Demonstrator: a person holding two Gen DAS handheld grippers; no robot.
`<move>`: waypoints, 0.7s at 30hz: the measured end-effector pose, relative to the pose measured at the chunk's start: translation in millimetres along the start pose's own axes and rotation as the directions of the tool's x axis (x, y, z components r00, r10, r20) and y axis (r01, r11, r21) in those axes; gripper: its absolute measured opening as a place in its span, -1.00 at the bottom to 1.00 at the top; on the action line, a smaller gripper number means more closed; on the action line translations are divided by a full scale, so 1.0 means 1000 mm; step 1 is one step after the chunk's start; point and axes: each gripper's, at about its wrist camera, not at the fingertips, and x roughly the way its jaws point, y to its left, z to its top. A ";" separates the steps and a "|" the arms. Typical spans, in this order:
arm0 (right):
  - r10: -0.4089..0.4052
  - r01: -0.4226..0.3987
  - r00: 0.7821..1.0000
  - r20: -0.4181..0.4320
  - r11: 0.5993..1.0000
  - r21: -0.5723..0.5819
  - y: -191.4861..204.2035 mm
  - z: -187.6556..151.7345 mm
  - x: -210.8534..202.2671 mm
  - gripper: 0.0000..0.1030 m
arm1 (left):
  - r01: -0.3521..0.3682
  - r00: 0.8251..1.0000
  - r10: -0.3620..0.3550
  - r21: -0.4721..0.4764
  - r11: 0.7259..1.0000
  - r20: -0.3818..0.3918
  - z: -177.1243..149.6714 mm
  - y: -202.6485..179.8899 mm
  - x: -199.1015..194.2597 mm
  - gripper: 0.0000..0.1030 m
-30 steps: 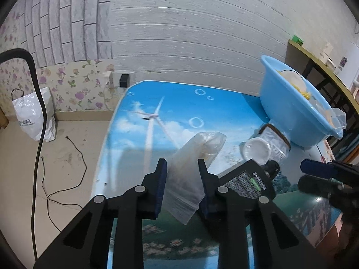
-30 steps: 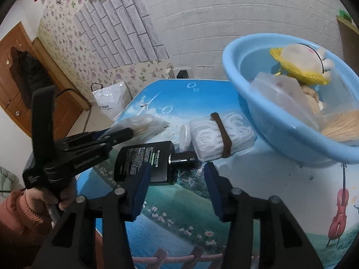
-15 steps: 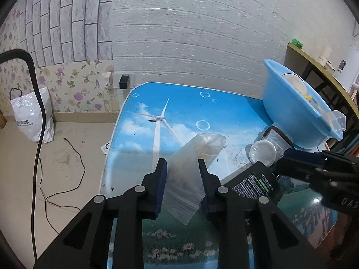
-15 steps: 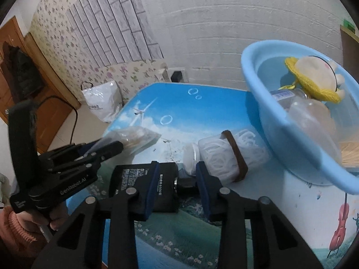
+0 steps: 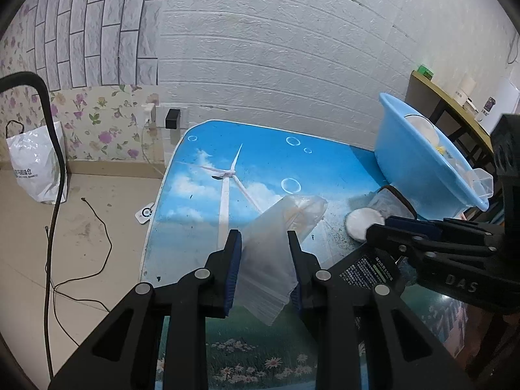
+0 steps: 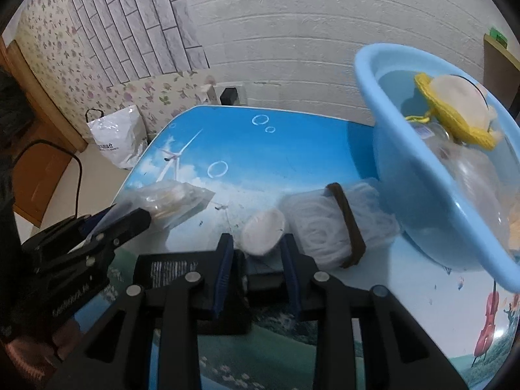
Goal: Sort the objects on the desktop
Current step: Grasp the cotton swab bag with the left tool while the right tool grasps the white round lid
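**Both hand-held grippers loaded: a limp bag on the left, a stiff bottle on the right**

The left hand-held gripper (image 5: 264,268) is pinching a clear plastic bag (image 5: 276,253) across its flat lower part. The bag's far end, which holds something pale, rests on or hangs just over the counter (image 5: 260,162); I cannot tell which. It looks light and soft, so it should sag and swing from the pinch point. The film is probably slippery, and a grip on the empty flap alone may let it creep out. Holding nearer the contents would steady it.

The right hand-held gripper (image 6: 256,273) is pressed together on the neck end of a black bottle (image 6: 182,273) lying on its side at the near part of the counter. The label faces up and the body sticks out to the left of the jaws. The bottle looks rigid and likely the heaviest thing here. Held so far from its middle, the body may droop or twist as it lifts. A smooth neck could also rotate between the pads.

Just beyond the bottle lies a clear jar (image 6: 325,224) with a white lid and a brown band, packed with something white. It touches or nearly touches the blue basin (image 6: 422,195), which already holds a yellow-trimmed toy (image 6: 455,104) and clear containers. The basin is judged the drop point.
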 end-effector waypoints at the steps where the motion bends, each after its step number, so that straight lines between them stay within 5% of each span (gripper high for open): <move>1: -0.008 0.008 1.000 -0.008 1.000 0.001 0.002 0.001 0.003 -0.40 | 0.001 1.000 -0.001 -0.002 1.000 0.001 0.000 0.000 0.000 -0.51; 9: -0.032 0.034 0.997 -0.064 0.999 0.026 0.013 0.011 0.025 -0.13 | -0.001 1.000 0.001 -0.018 1.000 0.007 -0.001 0.006 -0.003 -0.51; 21: -0.011 0.011 1.000 -0.010 0.998 -0.061 0.015 0.013 0.027 -0.29 | 0.001 1.000 0.000 -0.043 0.999 0.016 0.001 0.014 -0.006 -0.51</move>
